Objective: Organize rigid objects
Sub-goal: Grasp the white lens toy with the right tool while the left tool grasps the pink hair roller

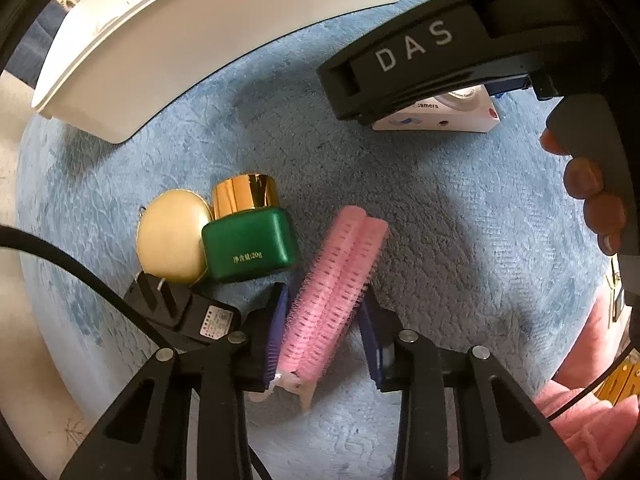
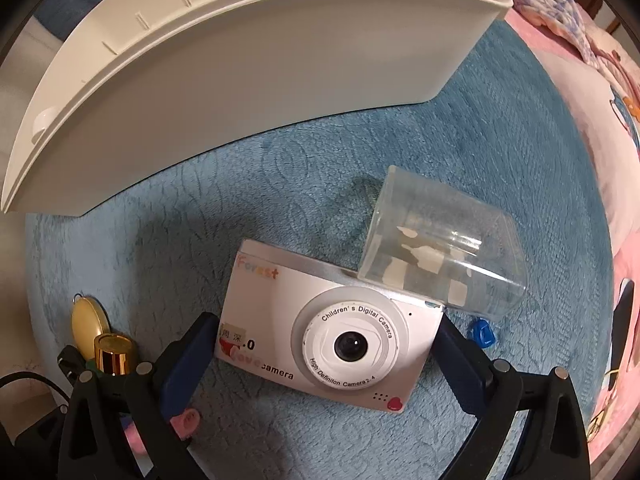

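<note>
My left fingers [image 1: 324,332] clamp the pink hair roller [image 1: 334,292] across its long axis; the white bin [image 1: 160,60] lies ahead. My right fingers [image 2: 320,356] seemingly straddle the camera [image 2: 332,332], unclenched.

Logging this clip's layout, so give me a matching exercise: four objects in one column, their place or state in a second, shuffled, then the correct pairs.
Objects:
1. pink hair roller
2. children's camera
3. clear plastic cup
4. green jar

Place or state:
A. lying on its side, resting on the camera's top edge
B. clamped in the left hand-held gripper
C. lens up, between the right hand-held gripper's open jaws
D. tipped over beside a cream compact

Pairs: 1-B, 2-C, 3-A, 4-D
</note>
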A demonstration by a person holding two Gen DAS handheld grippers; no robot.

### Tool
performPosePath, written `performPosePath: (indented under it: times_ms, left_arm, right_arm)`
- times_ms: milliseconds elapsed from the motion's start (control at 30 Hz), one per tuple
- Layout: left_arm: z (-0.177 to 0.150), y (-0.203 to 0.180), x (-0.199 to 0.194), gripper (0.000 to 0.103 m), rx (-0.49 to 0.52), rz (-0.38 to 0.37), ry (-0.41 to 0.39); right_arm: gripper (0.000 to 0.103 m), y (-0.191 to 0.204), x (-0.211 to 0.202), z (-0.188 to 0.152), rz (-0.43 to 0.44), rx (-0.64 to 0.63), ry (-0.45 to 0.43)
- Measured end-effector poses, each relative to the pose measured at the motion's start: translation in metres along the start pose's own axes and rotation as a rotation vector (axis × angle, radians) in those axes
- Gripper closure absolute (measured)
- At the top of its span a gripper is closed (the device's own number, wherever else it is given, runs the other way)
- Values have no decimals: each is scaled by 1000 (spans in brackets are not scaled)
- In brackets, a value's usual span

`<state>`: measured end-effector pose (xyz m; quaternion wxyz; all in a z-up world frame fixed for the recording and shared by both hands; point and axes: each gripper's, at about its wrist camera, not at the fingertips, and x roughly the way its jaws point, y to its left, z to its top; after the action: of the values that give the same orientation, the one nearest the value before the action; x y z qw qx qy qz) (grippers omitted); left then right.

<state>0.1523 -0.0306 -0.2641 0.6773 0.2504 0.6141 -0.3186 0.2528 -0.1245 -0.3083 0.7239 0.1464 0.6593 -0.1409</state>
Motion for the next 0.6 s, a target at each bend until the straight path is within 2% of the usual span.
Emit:
performPosePath:
  times_ms: [133,333,467,600]
  left_arm:
    - [-8,-2,-3,72,-20,-27,5]
    - [-39,-3,-9,73,-51,-65,6]
    - [-58,-7,-16,73,-94,-131,6]
    - [-78,-5,-19,74,-117,-154,2]
  right_arm:
    - [2,0,-2,-8,3,-11,-16]
    - [2,-3,-7,-31,8,-20,-34]
    - [2,-5,-12,-46,5,-18,-40]
    - [2,-7,-13,-60,4,-14,-43]
